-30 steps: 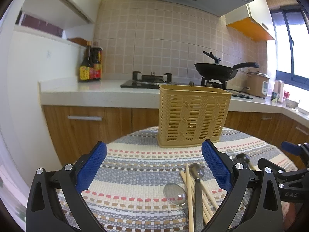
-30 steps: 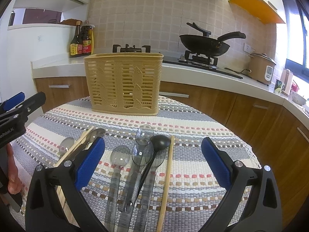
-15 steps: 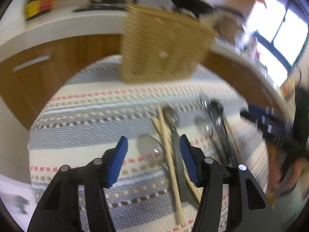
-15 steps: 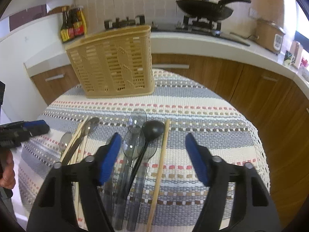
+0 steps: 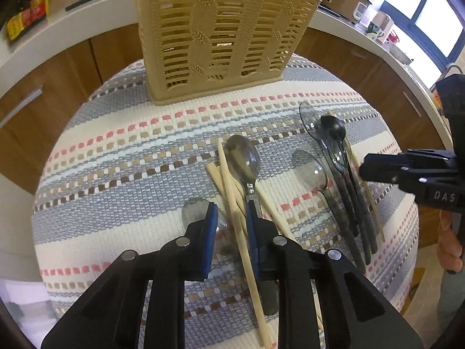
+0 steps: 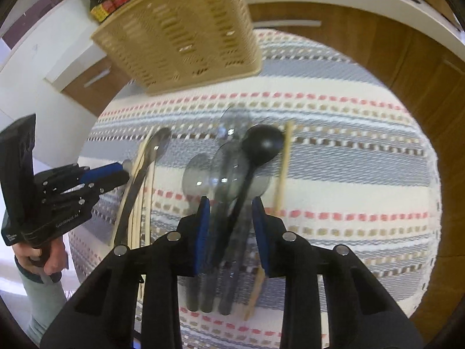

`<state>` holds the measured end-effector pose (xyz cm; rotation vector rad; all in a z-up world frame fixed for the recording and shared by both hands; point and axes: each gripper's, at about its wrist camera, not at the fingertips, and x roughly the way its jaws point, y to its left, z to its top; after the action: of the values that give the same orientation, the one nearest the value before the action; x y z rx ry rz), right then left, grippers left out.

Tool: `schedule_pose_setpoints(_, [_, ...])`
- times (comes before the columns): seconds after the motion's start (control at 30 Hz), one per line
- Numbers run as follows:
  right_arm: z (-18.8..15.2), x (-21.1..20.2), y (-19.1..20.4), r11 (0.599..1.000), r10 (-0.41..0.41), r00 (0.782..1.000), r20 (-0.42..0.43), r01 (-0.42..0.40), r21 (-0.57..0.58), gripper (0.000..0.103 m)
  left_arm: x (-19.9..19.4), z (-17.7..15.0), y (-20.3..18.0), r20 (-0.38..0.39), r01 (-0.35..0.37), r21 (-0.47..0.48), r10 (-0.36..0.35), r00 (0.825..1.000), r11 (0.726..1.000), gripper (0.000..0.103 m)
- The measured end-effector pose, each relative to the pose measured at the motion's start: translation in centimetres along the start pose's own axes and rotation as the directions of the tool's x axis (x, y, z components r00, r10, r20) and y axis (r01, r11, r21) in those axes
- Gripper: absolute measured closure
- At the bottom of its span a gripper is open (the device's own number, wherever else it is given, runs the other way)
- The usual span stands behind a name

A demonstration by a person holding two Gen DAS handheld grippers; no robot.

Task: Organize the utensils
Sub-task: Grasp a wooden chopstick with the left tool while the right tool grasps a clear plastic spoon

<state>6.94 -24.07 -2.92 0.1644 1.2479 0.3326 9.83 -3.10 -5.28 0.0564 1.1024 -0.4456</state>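
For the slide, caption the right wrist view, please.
Right gripper, jaws just closing, straddles the handles of a spoon bundle on the striped cloth, beige basket behind.

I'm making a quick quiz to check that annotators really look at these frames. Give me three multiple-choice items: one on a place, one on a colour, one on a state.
1. The beige basket stands:
A. on the kitchen counter
B. on the striped cloth, beyond the utensils
C. on the floor

2. The opaque round-bowled spoon among the clear spoons is:
A. red
B. white
C. black

3. The metal spoon is:
A. lying flat, its handle across the chopsticks
B. standing upright in the basket
C. lifted clear of the table

Answers:
1 B: the basket's base rests on the cloth behind all the cutlery.
2 C: its bowl is solid black beside the see-through ones.
3 A: it lies on the cloth with pale sticks under its handle.
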Motion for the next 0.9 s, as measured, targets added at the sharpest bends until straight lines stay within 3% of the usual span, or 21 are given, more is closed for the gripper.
schedule_pose_setpoints(0.33, [0.8, 3.0, 1.3, 0.999, -0.053, 0.994, -0.099, 0.053, -0.003, 0.082, -2.3, -0.7, 1.0, 0.01, 0.044, -0.027, -0.044, 0.999, 0.999, 0.085])
schedule_pose_setpoints(0.43, [0.7, 3.2, 2.1, 0.997, -0.071, 0.993, -0.096, 0.068, -0.028, 0.092, -2.6, -0.7, 1.5, 0.015, 0.076, -0.047, -0.075, 0.997, 0.996, 0.085])
schedule_pose_setpoints(0.6, [0.1, 2.5, 2.6, 0.997, -0.069, 0.995, -0.07, 0.066, -0.047, 0.099, -2.7, -0.2, 1.3, 0.007, 0.09, -0.042, -0.09, 0.996, 0.995, 0.084])
schedule_pose_setpoints(0.73, [-0.3, 1.0, 1.4, 0.999, -0.038, 0.998, -0.057, 0.036, -0.035, 0.099, -1.6, 0.4, -0.3, -0.015, 0.03, 0.002, -0.03, 0.999, 1.0, 0.082])
schedule_pose_setpoints(0.8, [-0.6, 0.1, 0.8, 0.999, -0.027, 0.998, -0.051, 0.026, -0.034, 0.099, -1.1, 0.6, -0.9, -0.039, 0.024, 0.009, -0.024, 0.999, 1.0, 0.089])
schedule_pose_setpoints(0.83, [-0.5, -0.1, 0.4, 0.999, -0.029, 0.998, -0.047, 0.027, -0.035, 0.099, -0.8, 0.6, -1.3, -0.044, 0.01, 0.016, -0.009, 0.999, 1.0, 0.098])
schedule_pose_setpoints(0.9, [-0.7, -1.0, -0.4, 0.999, -0.034, 0.999, -0.034, 0.033, -0.034, 0.099, -1.0, 0.5, -1.8, -0.028, -0.019, 0.035, 0.02, 0.999, 0.999, 0.099])
